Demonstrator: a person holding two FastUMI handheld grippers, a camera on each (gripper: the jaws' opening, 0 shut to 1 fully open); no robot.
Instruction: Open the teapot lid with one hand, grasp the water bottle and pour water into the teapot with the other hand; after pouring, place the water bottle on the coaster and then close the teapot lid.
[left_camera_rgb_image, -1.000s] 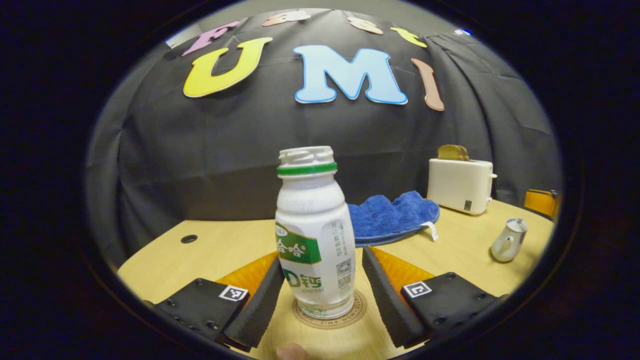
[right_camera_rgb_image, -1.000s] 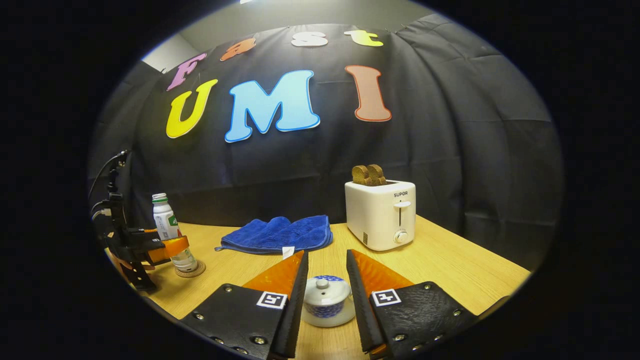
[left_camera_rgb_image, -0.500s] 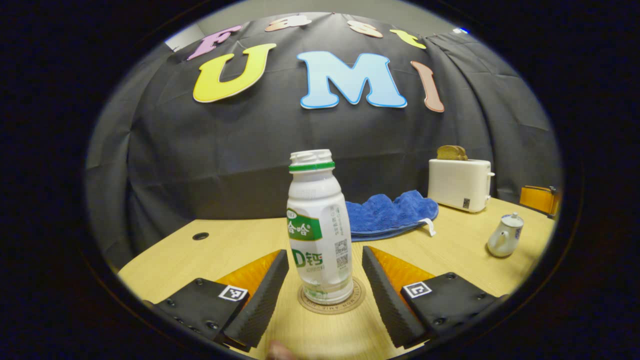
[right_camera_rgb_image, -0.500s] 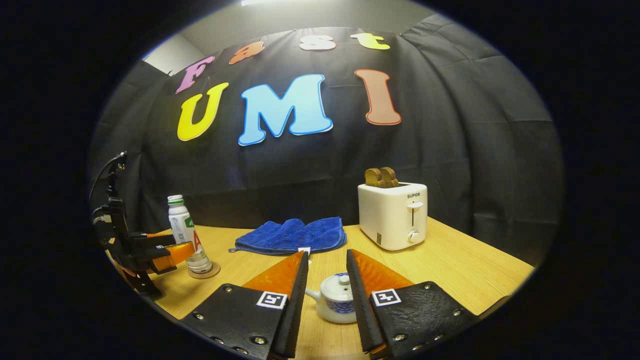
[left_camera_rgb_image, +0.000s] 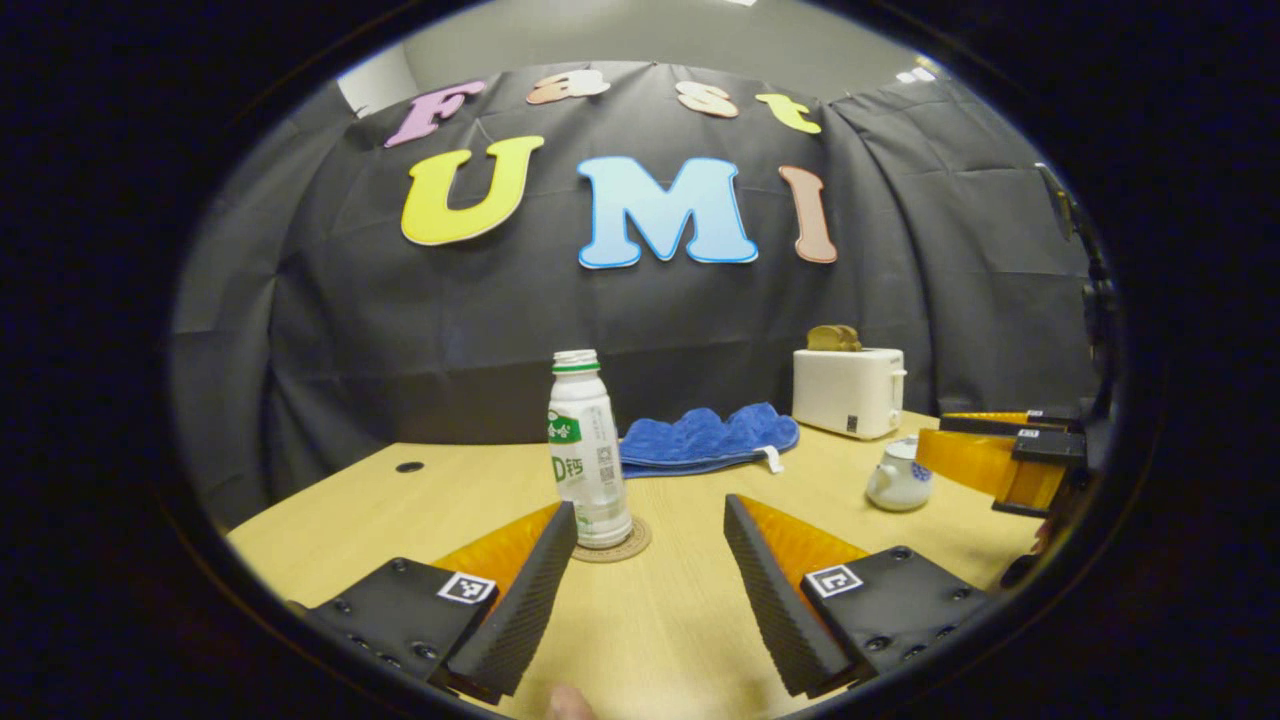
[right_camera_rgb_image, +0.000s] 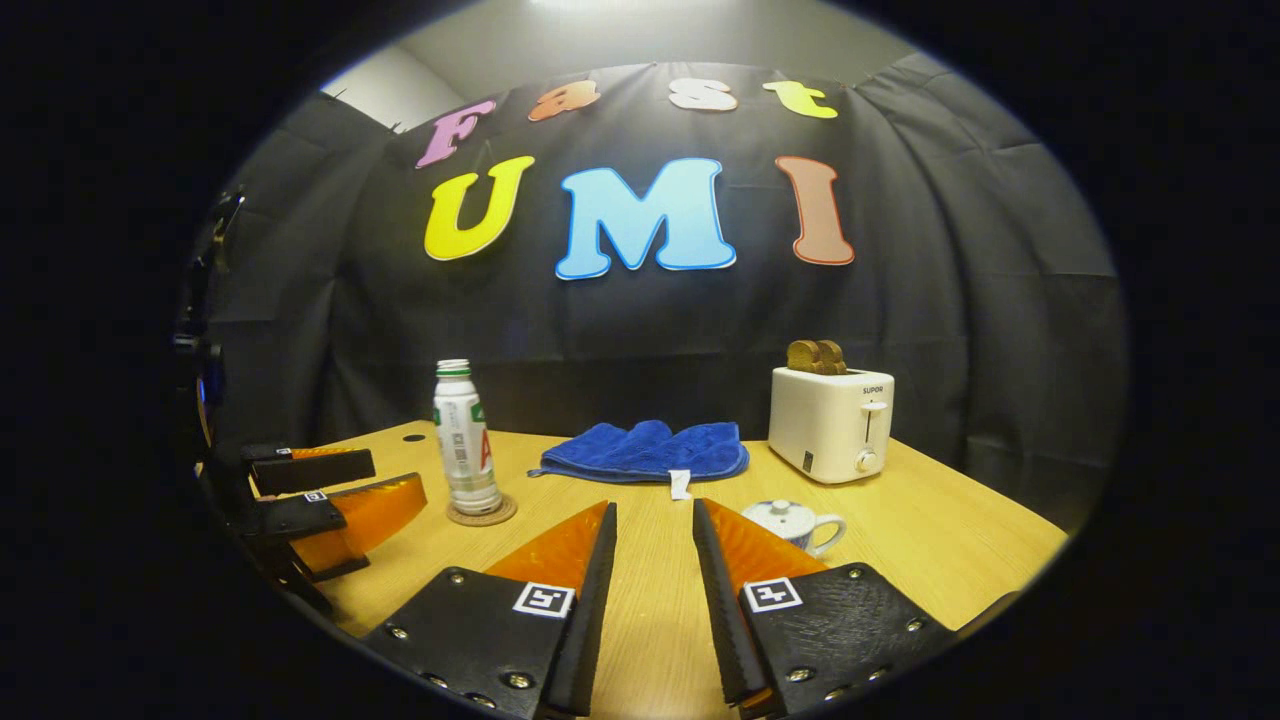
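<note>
Bottle (right_camera_rgb_image: 465, 437) on coaster (right_camera_rgb_image: 482, 515); cloth (right_camera_rgb_image: 645, 451) between bottle and toaster (right_camera_rgb_image: 830, 422); teapot (right_camera_rgb_image: 795, 523) before toaster.

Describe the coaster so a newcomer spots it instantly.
Start at the wooden table before the black cloth wall. Left of the blue towel stands a white bottle with a green collar. The coaster is the flat round brown disc under that bottle, the table's only disc.

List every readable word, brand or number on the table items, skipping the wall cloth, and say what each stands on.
"SUPOR": printed on the front of the toaster, seen in the right gripper view.
Water bottle: printed label with a code square, too small to read reliably.
Coaster: any lettering on its rim is too small to read.
Left gripper and right gripper: square black-and-white markers, patterns rather than text.
</note>
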